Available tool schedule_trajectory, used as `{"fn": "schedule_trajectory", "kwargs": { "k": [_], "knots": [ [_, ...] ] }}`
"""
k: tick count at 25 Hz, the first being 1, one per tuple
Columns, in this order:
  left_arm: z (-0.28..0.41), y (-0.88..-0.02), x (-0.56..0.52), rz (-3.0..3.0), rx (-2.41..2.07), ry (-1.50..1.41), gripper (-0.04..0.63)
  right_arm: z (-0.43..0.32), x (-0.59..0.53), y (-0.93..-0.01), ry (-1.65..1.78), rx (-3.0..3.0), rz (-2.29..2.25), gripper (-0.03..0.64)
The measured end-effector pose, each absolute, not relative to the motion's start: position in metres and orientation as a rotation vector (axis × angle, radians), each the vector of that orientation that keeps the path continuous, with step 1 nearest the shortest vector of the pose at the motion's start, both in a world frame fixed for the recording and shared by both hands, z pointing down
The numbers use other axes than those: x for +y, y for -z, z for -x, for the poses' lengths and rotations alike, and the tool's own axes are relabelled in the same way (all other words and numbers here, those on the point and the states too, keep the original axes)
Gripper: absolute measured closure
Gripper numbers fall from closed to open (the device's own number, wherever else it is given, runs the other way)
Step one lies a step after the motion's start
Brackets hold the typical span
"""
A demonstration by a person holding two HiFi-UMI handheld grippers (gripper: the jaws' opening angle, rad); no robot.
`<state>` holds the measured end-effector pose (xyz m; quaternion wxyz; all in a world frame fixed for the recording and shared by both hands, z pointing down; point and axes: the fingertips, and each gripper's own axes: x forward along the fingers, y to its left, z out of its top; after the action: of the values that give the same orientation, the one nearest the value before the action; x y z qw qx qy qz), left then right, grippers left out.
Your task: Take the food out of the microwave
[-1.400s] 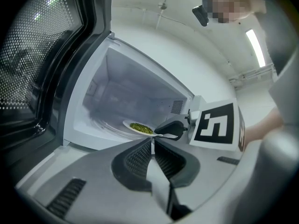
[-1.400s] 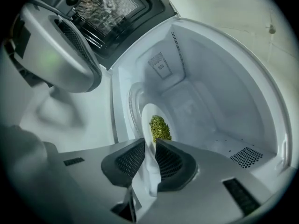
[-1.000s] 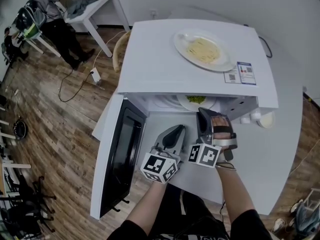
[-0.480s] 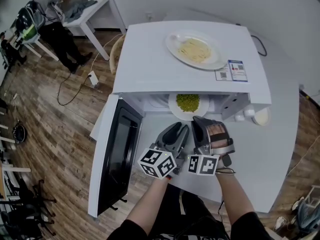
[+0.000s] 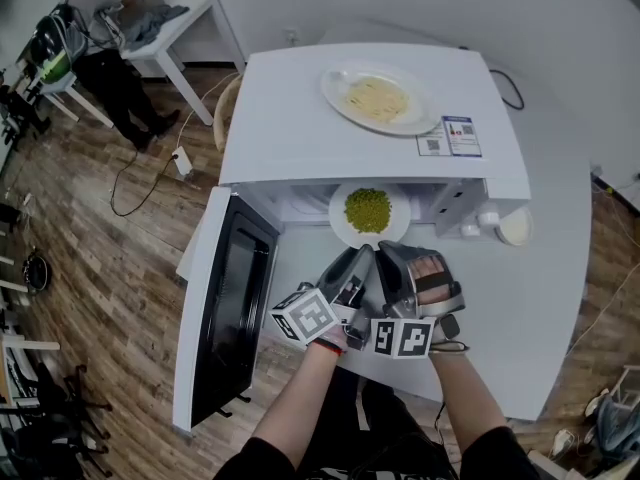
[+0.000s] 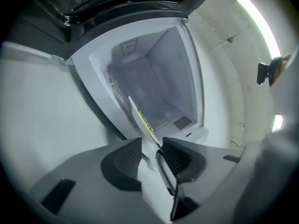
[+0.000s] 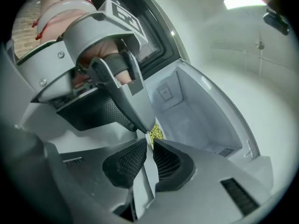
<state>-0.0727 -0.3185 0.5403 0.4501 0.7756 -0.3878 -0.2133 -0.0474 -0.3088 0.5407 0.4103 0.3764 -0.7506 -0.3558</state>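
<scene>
Pea plate in right claw

Plates, two: plate of green food, rim between my jaws; plate of noodles, well beyond my jaws, atop microwave; microwave, one, straight ahead of jaws; labels on its top, two; person, one, far left of jaws.

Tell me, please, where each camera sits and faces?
Head view: on the head, steeply down at the microwave, plate, left gripper, right gripper, forearms.
Left gripper view: on it, facing into the microwave; own fingers opening round the plate's rim.
Right gripper view: likewise; fingers shut on the rim, left gripper beside.
All share the plate.
</scene>
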Motion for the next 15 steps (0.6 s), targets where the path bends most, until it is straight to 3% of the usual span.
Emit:
{"fn": "schedule_trajectory", "kwargs": {
  "k": [15],
  "knots": [
    [0.068,-0.552,-0.315,-1.75,-0.833,0.652,0.437,0.045,-0.296,-0.537,0.908,-1.935,-0.91,0.554]
  ]
}}
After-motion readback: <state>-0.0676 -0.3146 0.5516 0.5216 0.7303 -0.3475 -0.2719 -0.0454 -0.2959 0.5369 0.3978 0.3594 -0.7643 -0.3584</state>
